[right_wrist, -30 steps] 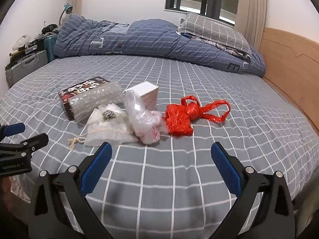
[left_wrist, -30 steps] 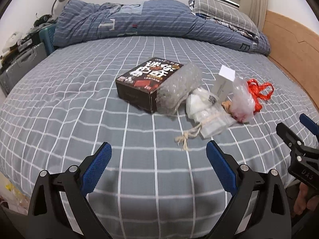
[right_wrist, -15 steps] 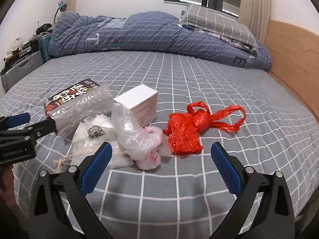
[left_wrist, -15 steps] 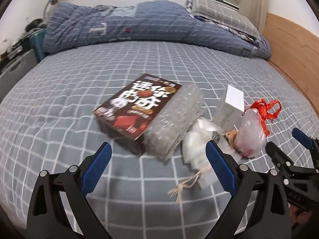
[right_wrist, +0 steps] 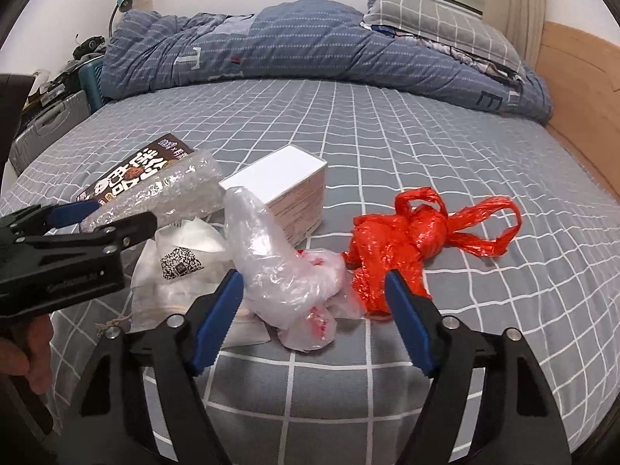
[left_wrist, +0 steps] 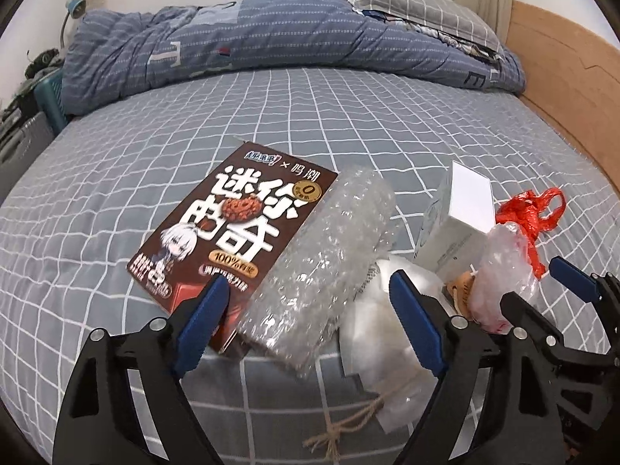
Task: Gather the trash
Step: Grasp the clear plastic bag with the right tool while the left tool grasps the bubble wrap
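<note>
A heap of trash lies on the bed [right_wrist: 387, 124], near its front edge and toward the left front corner. At the left of the heap is a brown box [left_wrist: 236, 240] lying flat, with a roll of bubble wrap [left_wrist: 321, 271] against its right side. Just right of the wrap lies a white pouch [right_wrist: 178, 267] with a twine cord, and behind it stands a white box [right_wrist: 286, 186]. A clear bag [right_wrist: 286, 271] is slumped against the front of the white box, and a red bag [right_wrist: 403, 248] lies touching its right side, handles spread toward the headboard [right_wrist: 581, 89].

The left claw [left_wrist: 306, 321] points down at the front end of the brown box and bubble wrap. Its jaws are closing, still fairly wide; both things sit between the fingers, but the pads do not press them yet.

The right claw [right_wrist: 314, 317] hangs over the clear bag, jaws also closing and still wide. The bag and the near edge of the red bag lie between the fingers, ungripped.

A rolled quilt [right_wrist: 310, 46] and a pillow [right_wrist: 438, 19] lie along the far edge.
</note>
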A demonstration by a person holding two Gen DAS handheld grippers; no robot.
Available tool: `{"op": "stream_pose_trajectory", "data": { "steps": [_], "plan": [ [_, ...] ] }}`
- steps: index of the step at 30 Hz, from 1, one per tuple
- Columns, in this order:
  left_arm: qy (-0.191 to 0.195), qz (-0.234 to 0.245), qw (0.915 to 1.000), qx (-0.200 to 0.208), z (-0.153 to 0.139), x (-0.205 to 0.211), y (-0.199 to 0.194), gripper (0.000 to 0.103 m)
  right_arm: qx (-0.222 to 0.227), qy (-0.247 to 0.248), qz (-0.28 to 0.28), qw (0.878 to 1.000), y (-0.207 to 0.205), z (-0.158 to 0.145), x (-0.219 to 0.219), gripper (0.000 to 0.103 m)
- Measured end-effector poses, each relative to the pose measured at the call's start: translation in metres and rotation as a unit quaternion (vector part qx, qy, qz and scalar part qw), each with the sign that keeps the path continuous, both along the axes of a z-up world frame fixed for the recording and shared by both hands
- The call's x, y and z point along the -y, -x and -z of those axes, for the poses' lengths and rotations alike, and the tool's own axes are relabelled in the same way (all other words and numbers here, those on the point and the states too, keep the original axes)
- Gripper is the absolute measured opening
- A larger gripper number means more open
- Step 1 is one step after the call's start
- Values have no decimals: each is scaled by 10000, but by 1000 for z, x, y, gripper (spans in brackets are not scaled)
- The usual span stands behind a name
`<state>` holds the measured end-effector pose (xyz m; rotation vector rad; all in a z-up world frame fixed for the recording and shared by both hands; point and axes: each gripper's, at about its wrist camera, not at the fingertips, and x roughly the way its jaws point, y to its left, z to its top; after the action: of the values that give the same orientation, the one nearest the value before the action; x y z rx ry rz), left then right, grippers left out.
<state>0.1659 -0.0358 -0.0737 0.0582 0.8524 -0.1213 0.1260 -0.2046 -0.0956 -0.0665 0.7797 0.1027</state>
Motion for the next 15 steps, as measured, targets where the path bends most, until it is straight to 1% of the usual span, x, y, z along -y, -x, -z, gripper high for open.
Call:
{"op": "stream_pose_trajectory", "data": {
  "steps": [1,5,7,9,11,14,15],
  "plan": [
    [-29,13,10000,11,0,1,0,80,-40,-29,-19,10000,-1,2,0,69],
    [-67,57,10000,21,0,7,-1,74,-247,-116,-106,9996,-6,11,-2,58],
    [-24,102,9999,22,-1,11,-1,74,-264,-102,-119,9995,-6,12,-3,56],
    [-87,129,9999,57,1,15,0,74,-277,-153,-142,9994,-5,13,-2,50],
    [-177,117,9997,123,5,17,0,74,-285,-211,-129,9993,-5,12,-1,48],
    [-309,57,9989,343,11,22,4,73,-298,-255,-125,9992,-4,11,1,47],
    [-414,51,9984,390,12,25,5,70,-293,-245,-127,9992,-4,11,1,47]
  ]
}}
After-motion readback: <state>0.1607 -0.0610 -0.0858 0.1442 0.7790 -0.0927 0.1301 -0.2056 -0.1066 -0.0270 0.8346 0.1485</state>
